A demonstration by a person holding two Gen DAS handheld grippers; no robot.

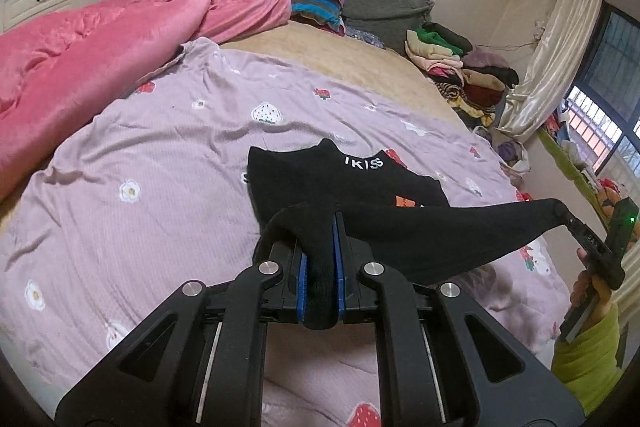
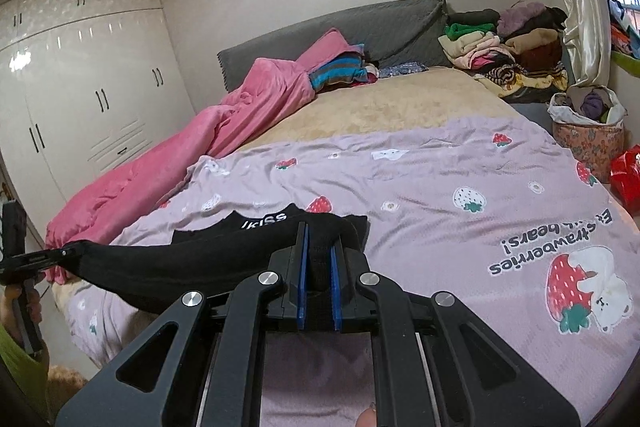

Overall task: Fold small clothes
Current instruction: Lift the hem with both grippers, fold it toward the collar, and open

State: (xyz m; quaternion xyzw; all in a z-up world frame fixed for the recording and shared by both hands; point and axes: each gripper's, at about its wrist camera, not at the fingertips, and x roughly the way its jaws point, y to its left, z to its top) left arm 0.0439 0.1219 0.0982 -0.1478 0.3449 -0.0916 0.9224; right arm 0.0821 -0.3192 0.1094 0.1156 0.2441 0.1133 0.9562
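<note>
A small black garment (image 1: pixel 344 183) with white "IKISS" lettering lies on the lilac strawberry-print sheet (image 1: pixel 160 155). Its near edge is lifted and stretched between both grippers. My left gripper (image 1: pixel 320 231) is shut on one corner of the black cloth, which bunches between the blue pads. My right gripper (image 2: pixel 319 239) is shut on the other corner; the garment (image 2: pixel 192 263) spans leftward from it. The right gripper also shows at the right of the left wrist view (image 1: pixel 568 217), and the left gripper shows at the left of the right wrist view (image 2: pixel 68 251).
A pink quilt (image 1: pixel 100 47) is heaped along the bed's left side. A grey headboard cushion (image 2: pixel 360 27) and a pile of folded clothes (image 2: pixel 508 43) stand at the far end. A floral basket (image 2: pixel 588 135) stands by the bed's right. White wardrobes (image 2: pixel 80 99) line the left wall.
</note>
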